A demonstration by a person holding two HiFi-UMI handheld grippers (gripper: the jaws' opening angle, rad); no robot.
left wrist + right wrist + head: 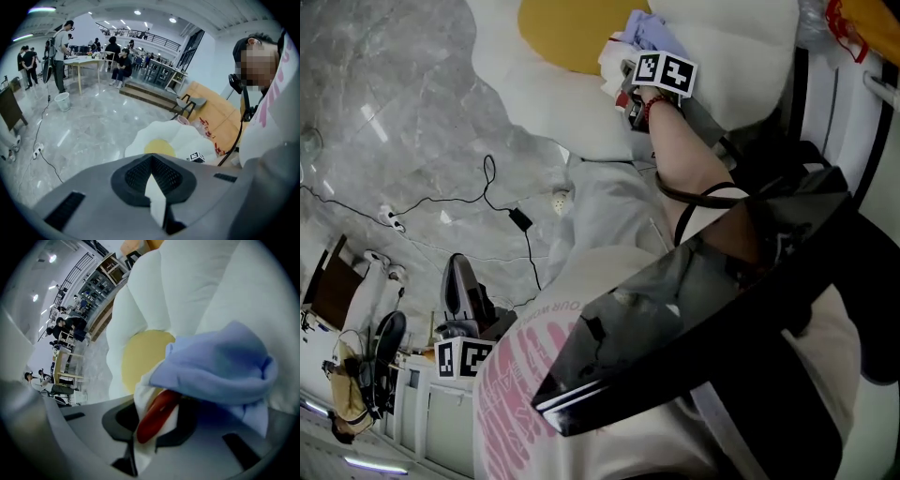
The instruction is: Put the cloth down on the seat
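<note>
Right tongs (154, 427) grip the cloth (220, 366) at the seat (553, 103), release still pending; left tongs (157, 201) closed, empty.

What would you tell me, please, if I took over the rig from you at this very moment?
Right gripper: shut on the cloth, a light blue and white bundle, held over the egg-shaped seat beside its yellow centre.
Left gripper: jaws together, holding none of the cloth, low at the person's left side, away from the seat.
Done: the cloth is at the seat.
Left: set it down on the seat, open the right jaws, draw the gripper back. Whether the cloth already touches the seat I cannot tell.
</note>
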